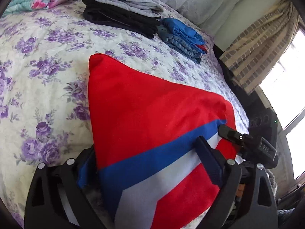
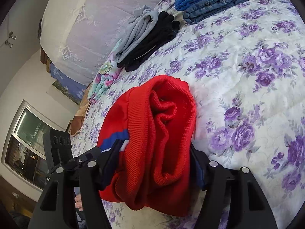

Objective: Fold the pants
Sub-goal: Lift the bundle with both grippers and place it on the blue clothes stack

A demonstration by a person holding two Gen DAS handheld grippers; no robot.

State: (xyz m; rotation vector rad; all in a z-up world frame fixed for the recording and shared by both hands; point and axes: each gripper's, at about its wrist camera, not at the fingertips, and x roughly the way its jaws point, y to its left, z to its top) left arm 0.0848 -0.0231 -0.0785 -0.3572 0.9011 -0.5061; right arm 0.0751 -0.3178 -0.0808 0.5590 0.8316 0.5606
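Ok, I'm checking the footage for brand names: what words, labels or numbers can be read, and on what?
Nothing reads clearly.
Raised label on the right gripper body: blurred, unreadable.
Blue wall poster: white marks too small to read.
Red pants: stripes only, no lettering.

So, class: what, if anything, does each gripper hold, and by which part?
Both hold the red pants. The right gripper pinches the bunched ribbed end; the left gripper straddles the blue-and-white striped part, but whether it actually grips cannot be told.
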